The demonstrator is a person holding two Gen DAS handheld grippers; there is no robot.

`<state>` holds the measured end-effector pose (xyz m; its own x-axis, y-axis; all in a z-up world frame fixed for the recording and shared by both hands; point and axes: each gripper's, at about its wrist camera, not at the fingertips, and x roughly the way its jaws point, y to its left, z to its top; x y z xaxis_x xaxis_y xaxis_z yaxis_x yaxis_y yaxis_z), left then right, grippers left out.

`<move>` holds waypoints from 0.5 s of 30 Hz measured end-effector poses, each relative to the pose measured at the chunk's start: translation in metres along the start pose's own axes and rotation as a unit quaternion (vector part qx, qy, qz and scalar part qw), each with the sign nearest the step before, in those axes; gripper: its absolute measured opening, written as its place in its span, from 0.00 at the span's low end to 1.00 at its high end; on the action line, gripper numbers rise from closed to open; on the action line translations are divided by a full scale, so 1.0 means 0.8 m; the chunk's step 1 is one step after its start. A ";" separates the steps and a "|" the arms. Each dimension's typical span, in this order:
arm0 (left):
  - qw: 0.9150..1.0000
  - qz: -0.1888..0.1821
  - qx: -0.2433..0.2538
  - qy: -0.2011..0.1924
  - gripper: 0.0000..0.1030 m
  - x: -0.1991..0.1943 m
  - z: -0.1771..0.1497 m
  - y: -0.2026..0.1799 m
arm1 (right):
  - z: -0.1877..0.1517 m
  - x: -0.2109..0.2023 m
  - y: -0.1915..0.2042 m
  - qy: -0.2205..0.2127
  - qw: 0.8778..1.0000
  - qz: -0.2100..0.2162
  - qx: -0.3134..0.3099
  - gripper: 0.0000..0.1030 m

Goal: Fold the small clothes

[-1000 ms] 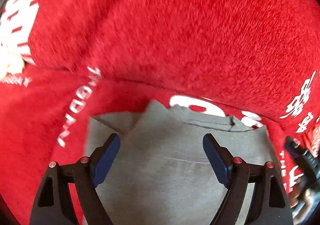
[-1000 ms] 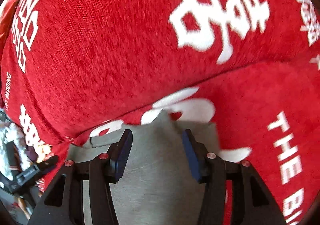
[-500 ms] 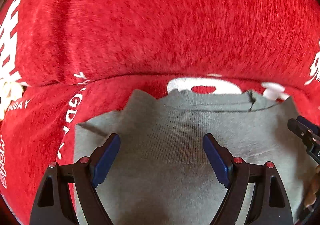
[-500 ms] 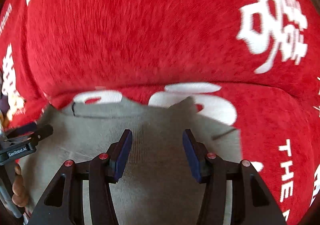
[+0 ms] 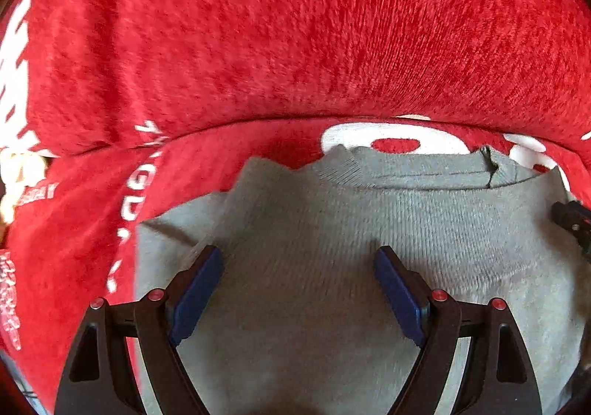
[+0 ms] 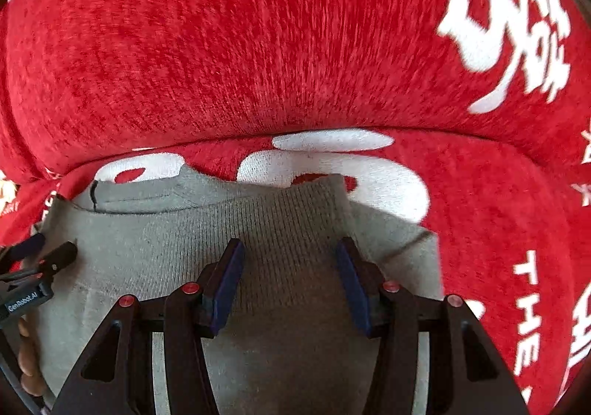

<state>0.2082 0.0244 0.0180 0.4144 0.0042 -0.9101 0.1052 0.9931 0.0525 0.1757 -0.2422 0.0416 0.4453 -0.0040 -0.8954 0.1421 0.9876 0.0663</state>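
A small grey knit top (image 5: 406, 223) lies flat on a red sofa seat, its neckline (image 5: 413, 176) toward the backrest. It also shows in the right wrist view (image 6: 155, 230). My left gripper (image 5: 297, 259) is open and empty, its blue pads low over the top's left shoulder area. My right gripper (image 6: 290, 252) is open and empty over the folded-in right shoulder flap (image 6: 306, 204). Each gripper's tip shows at the edge of the other's view: the right one (image 5: 572, 219) and the left one (image 6: 44, 259).
The red plush sofa cover with white printed characters (image 6: 509, 27) covers the seat (image 5: 74, 230) and the backrest (image 5: 295, 27), which rises just behind the top's neckline. A cream object (image 5: 18, 171) sits at the far left.
Both grippers have pulled back and lowered toward the grey top, so more of it and its neckline show. Both grippers stay open; the garment has not visibly shifted.
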 end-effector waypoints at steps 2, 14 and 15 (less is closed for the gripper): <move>1.000 -0.004 0.000 -0.014 0.83 -0.022 -0.011 -0.001 | -0.016 -0.028 0.008 -0.026 0.999 -0.012 -0.027 0.55; 0.999 -0.006 0.010 -0.050 0.84 -0.085 -0.124 -0.021 | -0.137 -0.082 0.041 -0.063 0.991 -0.012 -0.119 0.61; 0.998 -0.011 0.002 -0.057 0.91 -0.087 -0.130 -0.013 | -0.140 -0.084 0.031 -0.066 0.992 -0.016 -0.109 0.66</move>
<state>0.0843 0.0258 0.0384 0.5119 -0.0314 -0.8584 0.1197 0.9922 0.0351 0.0507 -0.1997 0.0541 0.5573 -0.0419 -0.8292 -0.0304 0.9970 -0.0708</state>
